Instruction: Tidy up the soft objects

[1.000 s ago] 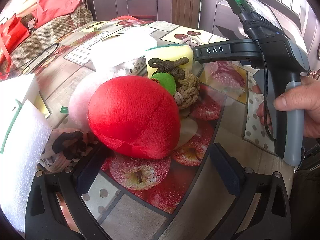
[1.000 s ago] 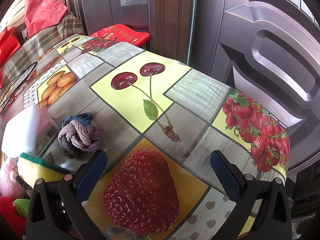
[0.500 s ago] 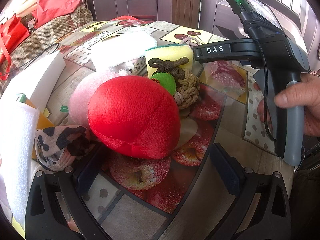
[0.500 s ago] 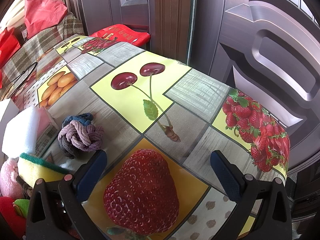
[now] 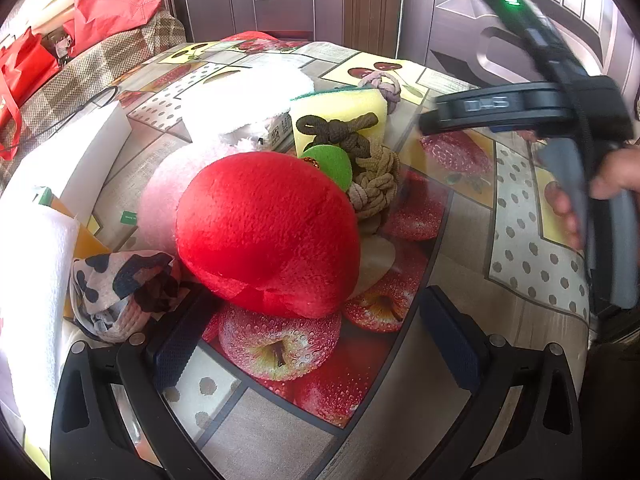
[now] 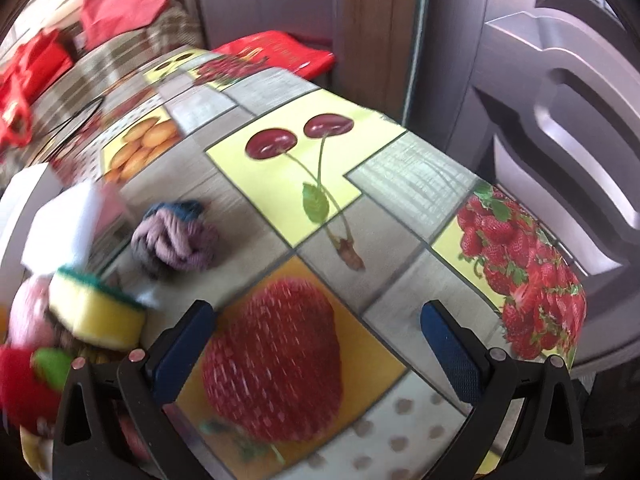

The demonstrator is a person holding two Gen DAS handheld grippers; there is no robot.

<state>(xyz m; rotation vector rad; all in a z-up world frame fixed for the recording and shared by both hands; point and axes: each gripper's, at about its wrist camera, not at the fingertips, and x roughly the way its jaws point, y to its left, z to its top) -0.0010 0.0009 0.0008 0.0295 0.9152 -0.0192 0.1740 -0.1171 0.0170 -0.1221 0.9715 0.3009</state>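
Observation:
A big red plush apple [image 5: 268, 236] with a green leaf [image 5: 330, 164] lies on the fruit-print table [image 5: 532, 264], just ahead of my open left gripper [image 5: 316, 344]. Behind it sit a tan rope knot [image 5: 376, 188], a yellow sponge [image 5: 340, 120] with a brown cord on it, a pink fluffy ball [image 5: 168, 192] and a spotted cloth [image 5: 120, 288]. My right gripper [image 6: 316, 352] is open over a printed strawberry, empty. A purple knotted ball [image 6: 176, 240] lies ahead to its left, beside the yellow sponge [image 6: 96, 312].
White foam blocks [image 5: 80, 156] and a white foam sheet [image 5: 32, 300] stand at the left. A white fluffy pad [image 5: 240, 100] lies at the back. A hand [image 5: 608, 184] holds the other gripper's handle at the right. Doors [image 6: 540, 80] rise beyond the table's far edge.
The right gripper has swung and moved back a little, blurring its view. In the left view the white foam at the left has shifted and the spotted cloth shows more.

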